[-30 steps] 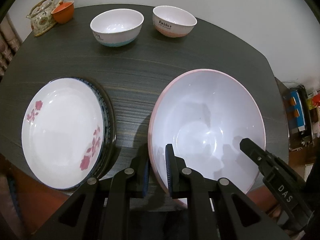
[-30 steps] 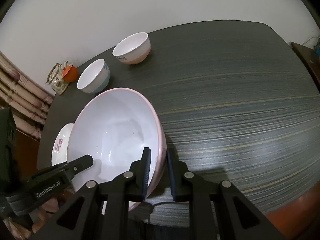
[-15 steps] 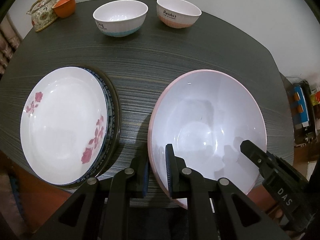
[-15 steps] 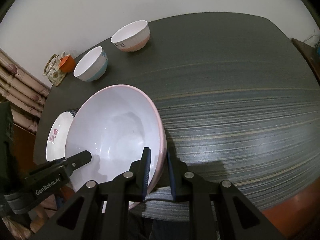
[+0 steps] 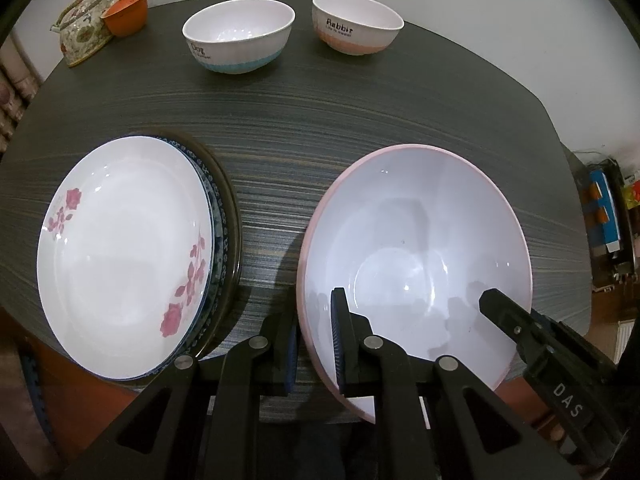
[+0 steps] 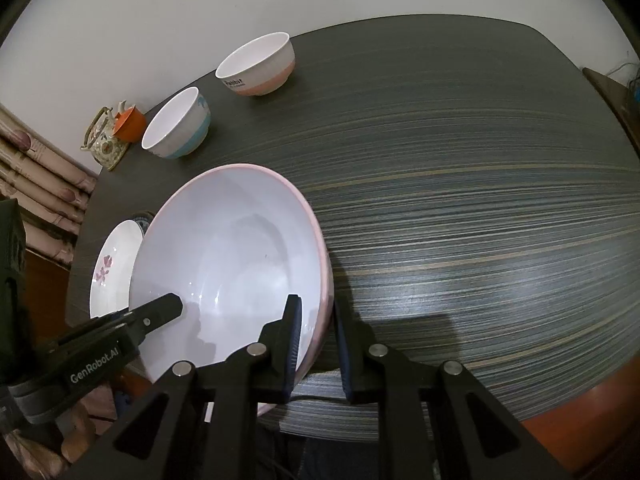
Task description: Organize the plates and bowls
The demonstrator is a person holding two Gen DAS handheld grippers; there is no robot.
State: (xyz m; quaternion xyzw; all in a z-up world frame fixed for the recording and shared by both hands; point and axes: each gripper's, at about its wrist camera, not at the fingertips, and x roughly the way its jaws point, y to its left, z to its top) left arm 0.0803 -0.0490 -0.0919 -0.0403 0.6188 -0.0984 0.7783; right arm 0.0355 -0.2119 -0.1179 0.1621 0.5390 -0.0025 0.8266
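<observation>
A large pink-rimmed white bowl [image 5: 416, 248] is held over the near part of the dark table [image 5: 320, 120]. My left gripper [image 5: 314, 344] is shut on its near-left rim, and my right gripper [image 6: 318, 344] is shut on its near-right rim [image 6: 320, 280]. The right gripper's finger [image 5: 516, 320] also shows in the left wrist view. A white floral plate [image 5: 120, 248] lies on a blue-patterned plate [image 5: 218, 216] to the left. A blue-banded "Dog" bowl [image 5: 238, 36] and a pink-banded "Rabbit" bowl [image 5: 356, 24] stand at the far edge.
A floral teapot [image 5: 82, 32] and an orange cup [image 5: 126, 14] stand at the far left corner. The wall runs behind the table. The table's right half [image 6: 480, 200] shows bare striped wood. Clutter [image 5: 604, 216] lies off the right edge.
Both grippers have carried the large bowl forward over the table. The small bowls and the stacked plates now look nearer. Both grips are unchanged.
</observation>
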